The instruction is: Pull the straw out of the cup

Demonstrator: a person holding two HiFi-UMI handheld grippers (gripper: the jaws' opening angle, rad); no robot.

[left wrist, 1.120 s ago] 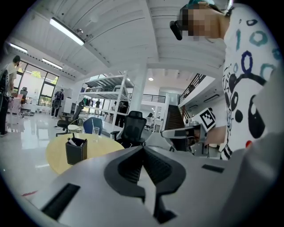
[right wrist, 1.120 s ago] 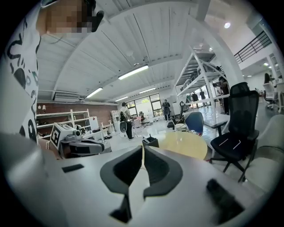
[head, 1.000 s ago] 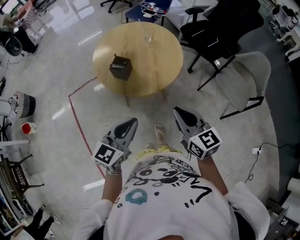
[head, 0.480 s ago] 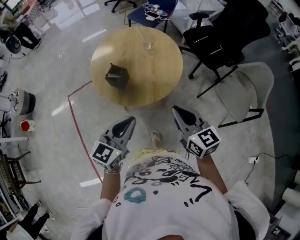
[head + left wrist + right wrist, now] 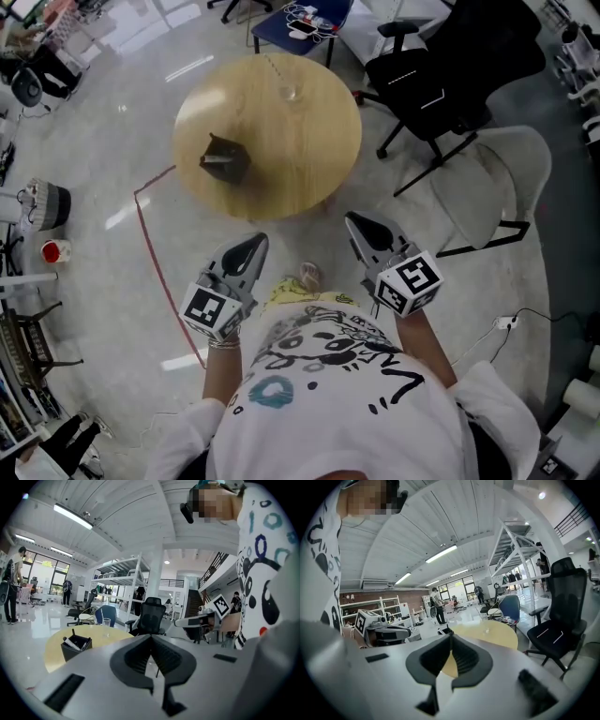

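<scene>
Standing position, well short of the worktop's (image 5: 281,159) near edge. Round, wood-topped worktop; floor between it and our feet.

Cup (image 5: 290,91): clear, upright, close to the worktop's far edge. Straw (image 5: 277,73): only a faint thin line leaning out of the cup toward the worktop's far rim; too small to read more. In the left gripper view the cup (image 5: 107,622) is tiny, on the worktop's far side.

Black box (image 5: 223,157): on the worktop's left part, well apart from the cup, with some sticks or papers in it.

Left tool (image 5: 258,242): narrow, jaw tips meeting, nothing between them. Right tool (image 5: 354,221): likewise drawn together and empty. We hold both low, close to the body, pointing toward the worktop's near edge and touching nothing.

Step in hand, as we judge it: the approach. Neither cup nor straw is within reach, so the pull has not begun.

Next move calls for closing in on the worktop and getting round or across it to the far edge. One tool must open for the cup wall to steady it. The other needs only a slight gap for the thin straw, then a lift along the straw's lean. The cup looks light and may tip.
</scene>
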